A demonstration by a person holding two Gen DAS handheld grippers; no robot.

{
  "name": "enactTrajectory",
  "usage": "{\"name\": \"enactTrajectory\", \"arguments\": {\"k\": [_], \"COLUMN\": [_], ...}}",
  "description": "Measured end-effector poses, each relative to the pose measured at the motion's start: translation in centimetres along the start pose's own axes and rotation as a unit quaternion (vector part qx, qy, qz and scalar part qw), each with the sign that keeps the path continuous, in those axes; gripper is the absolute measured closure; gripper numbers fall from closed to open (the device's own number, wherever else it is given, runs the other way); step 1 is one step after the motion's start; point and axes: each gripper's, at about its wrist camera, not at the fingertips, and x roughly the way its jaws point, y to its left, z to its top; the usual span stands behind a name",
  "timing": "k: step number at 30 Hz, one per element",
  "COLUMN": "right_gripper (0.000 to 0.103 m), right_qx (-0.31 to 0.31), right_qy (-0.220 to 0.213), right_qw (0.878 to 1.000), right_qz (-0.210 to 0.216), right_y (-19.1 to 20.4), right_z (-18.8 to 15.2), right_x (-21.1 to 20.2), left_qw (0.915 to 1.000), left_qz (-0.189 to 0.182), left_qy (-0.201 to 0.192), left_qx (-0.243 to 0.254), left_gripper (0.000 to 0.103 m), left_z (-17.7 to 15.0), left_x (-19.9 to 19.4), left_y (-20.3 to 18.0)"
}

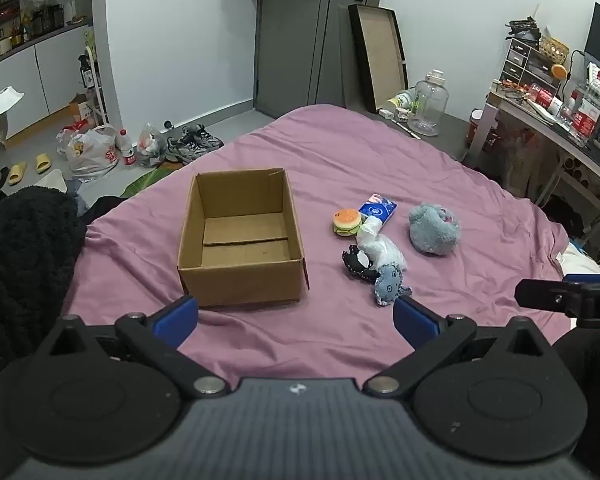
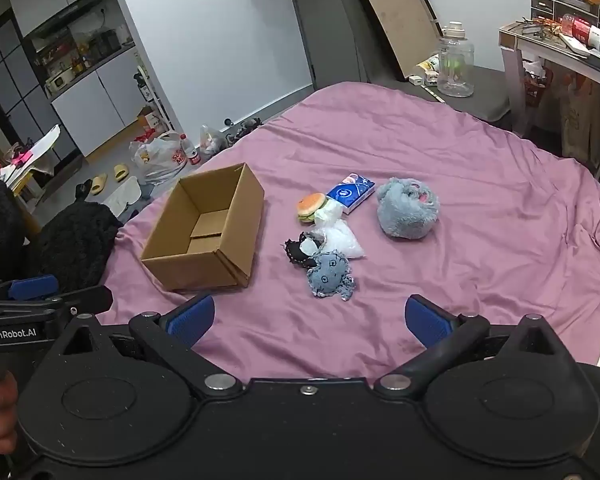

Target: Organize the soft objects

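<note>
An open, empty cardboard box (image 1: 240, 240) (image 2: 208, 236) sits on the pink bed sheet (image 1: 340, 152) (image 2: 480, 200). To its right lies a cluster of soft things: a burger toy (image 1: 346, 221) (image 2: 312, 206), a blue tissue pack (image 1: 377, 208) (image 2: 350, 193), a clear plastic bag (image 1: 380, 245) (image 2: 338, 236), a black fabric toy (image 1: 358, 265) (image 2: 298, 251), a denim toy (image 1: 389, 283) (image 2: 330, 274) and a grey plush (image 1: 434, 230) (image 2: 406, 208). My left gripper (image 1: 296, 318) is open in front of the box. My right gripper (image 2: 307, 320) is open in front of the denim toy. Neither holds anything.
Black fluffy fabric (image 1: 24, 248) (image 2: 76, 240) lies at the bed's left edge. Bags, a bottle, shoes and slippers (image 1: 28, 168) litter the floor beyond. A cluttered desk (image 1: 560, 112) stands at the right, and a clear jar (image 1: 428, 104) past the bed's far end.
</note>
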Motion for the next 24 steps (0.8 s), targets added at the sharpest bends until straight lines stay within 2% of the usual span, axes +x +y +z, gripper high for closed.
{"name": "enactTrajectory", "arguments": {"k": [8, 24], "right_gripper": [0.000, 0.000], "right_qx": [-0.012, -0.020], "right_qy": [-0.001, -0.001], "right_qw": [1.000, 1.000], "right_qz": [-0.009, -0.013], "right_y": [0.7, 0.8], "right_z": [-1.0, -0.3], "right_x": [-0.1, -0.7], "left_qw": [1.0000, 0.9999], "left_qz": [-0.003, -0.004], "left_qy": [-0.007, -0.012], "left_qx": [-0.003, -0.002], "left_gripper": [0.000, 0.000], "left_z": [-0.1, 0.1], "left_x": [-0.7, -1.5], "left_y": [0.3, -0.4]}}
